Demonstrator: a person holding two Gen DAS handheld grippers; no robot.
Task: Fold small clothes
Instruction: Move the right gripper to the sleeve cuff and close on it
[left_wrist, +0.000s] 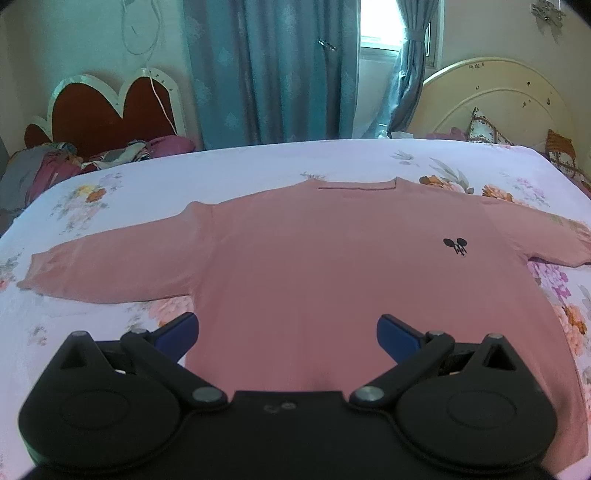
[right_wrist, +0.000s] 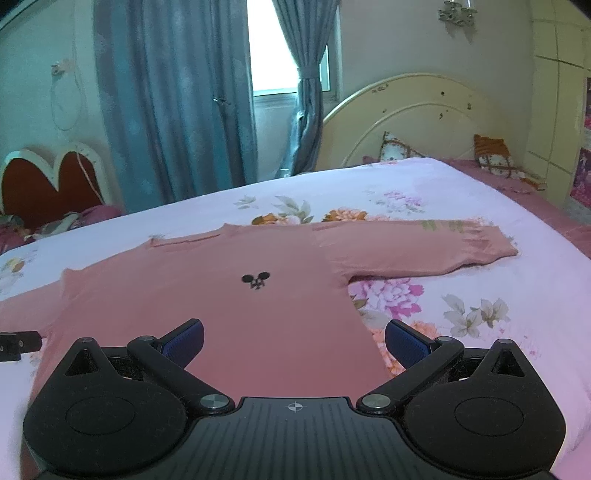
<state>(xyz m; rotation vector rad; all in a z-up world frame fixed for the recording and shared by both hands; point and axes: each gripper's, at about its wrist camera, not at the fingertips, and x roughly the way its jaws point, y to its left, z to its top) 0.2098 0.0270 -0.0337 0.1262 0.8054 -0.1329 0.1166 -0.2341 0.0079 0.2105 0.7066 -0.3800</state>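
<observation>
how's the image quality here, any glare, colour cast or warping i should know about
Left wrist view: the window is blown out to white, the bed sheet bows strongly from fisheye distortion, and the corners darken. Right wrist view: the window is again overexposed, a teal cast tints the wall, and the pink shirt looks soft, its small black logo unreadable.

No readable words or numbers anywhere. Pink shirt (left_wrist: 295, 266) carries small black printed emblem (left_wrist: 455, 246) on chest, mouse-ear-like shape, lettering beneath too small to read; same emblem (right_wrist: 255, 281) in right wrist view. Right gripper (right_wrist: 294, 341) body bears small crosshair mark (right_wrist: 294, 407), no text.
</observation>
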